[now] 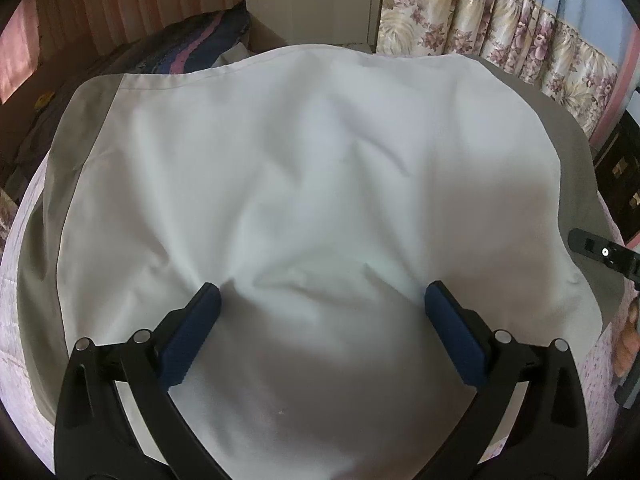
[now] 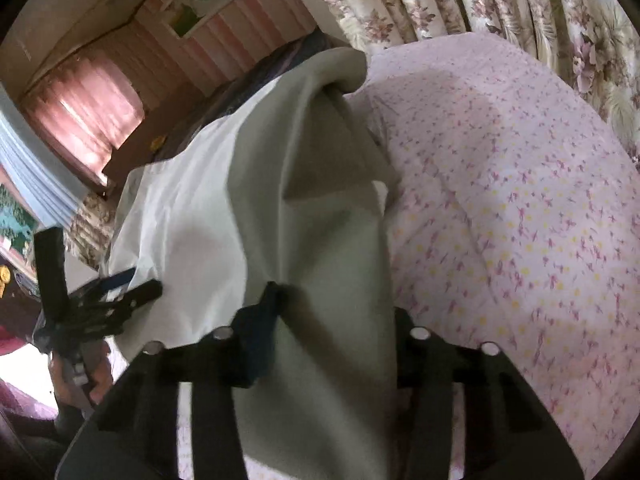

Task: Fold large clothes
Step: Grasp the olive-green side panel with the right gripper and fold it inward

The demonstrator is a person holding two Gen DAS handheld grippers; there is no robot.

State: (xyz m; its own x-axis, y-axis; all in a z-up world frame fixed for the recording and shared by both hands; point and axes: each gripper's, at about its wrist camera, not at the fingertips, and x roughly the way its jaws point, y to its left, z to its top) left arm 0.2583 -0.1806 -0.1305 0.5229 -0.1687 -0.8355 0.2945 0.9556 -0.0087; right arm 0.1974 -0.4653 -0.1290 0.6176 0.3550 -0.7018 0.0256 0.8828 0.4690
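Observation:
A large white garment (image 1: 304, 168) with grey side panels lies spread over the bed. My left gripper (image 1: 323, 297) rests on its near middle, open, with its blue pads (image 1: 192, 336) wide apart and only flat cloth between them. In the right wrist view a raised fold of the garment's grey edge (image 2: 332, 248) fills the gap of my right gripper (image 2: 336, 309), which is shut on it; the cloth partly hides the right finger. The right gripper (image 1: 600, 254) shows at the garment's right edge, and the left gripper (image 2: 100, 300) shows at the left, held by a hand (image 2: 94, 380).
The bed has a pink floral sheet (image 2: 520, 220), bare to the right of the garment. Flowered curtains (image 1: 520, 28) hang behind it, beside a white cabinet (image 1: 312, 0). Dark striped bedding (image 1: 192, 48) lies at the far left, and dark furniture (image 1: 620, 168) stands at the right.

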